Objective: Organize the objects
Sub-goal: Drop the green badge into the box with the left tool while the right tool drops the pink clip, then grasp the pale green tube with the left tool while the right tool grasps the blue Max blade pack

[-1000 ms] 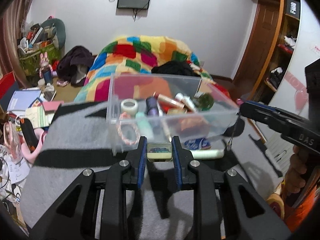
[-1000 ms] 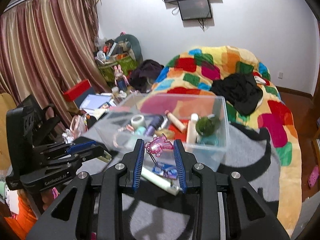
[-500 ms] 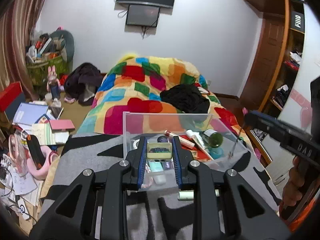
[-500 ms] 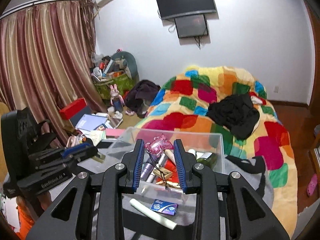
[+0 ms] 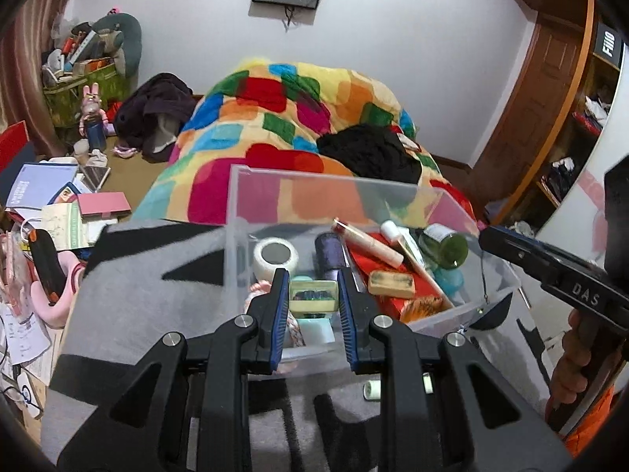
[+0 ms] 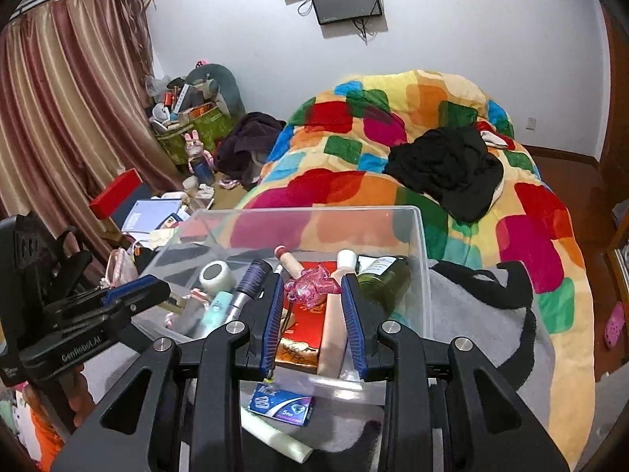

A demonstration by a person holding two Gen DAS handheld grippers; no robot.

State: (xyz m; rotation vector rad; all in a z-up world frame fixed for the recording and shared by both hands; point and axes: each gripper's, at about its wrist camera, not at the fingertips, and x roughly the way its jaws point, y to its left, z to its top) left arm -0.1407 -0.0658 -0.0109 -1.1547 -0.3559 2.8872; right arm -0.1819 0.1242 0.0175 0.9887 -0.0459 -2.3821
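Evidently both loads hang over the clear bin (image 5: 432, 196) for dropping: the left hand-held gripper (image 5: 313, 295) pinches a small tin (image 5: 313, 295), the right hand-held gripper (image 6: 312, 291) a pink charm (image 6: 310, 285).

Both grippers, tin (image 5: 313, 295) and pink charm (image 6: 310, 287) clamped, have moved over the clear bin (image 5: 236, 212).

Even indoor light, sharp focus, fisheye-bent dark corners.
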